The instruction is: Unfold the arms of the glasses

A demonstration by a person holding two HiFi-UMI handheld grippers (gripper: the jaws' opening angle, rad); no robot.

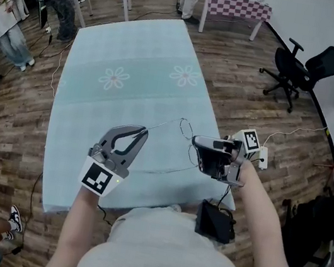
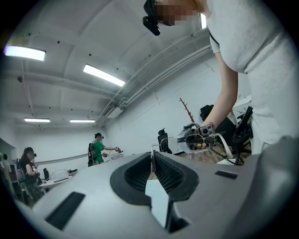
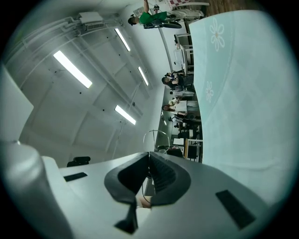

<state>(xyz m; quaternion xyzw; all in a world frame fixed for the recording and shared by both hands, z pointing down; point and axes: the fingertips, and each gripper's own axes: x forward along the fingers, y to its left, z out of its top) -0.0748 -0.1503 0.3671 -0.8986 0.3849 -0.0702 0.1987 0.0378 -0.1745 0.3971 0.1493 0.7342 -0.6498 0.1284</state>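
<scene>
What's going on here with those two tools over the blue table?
A person holds thin wire-rimmed glasses above the light blue table, a tool in each hand. The left tool is shut on one arm's end, the right tool on the frame by the lenses. That arm stretches out between them.

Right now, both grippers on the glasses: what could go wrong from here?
1. The left gripper is shut on one thin wire arm of the glasses. Swinging it past the hinge stop, or off the hinge line, could bend it.
2. The right gripper is shut on only thin wire at the frame, so the frame may twist or slip in the jaws as the arm is pulled.
</scene>
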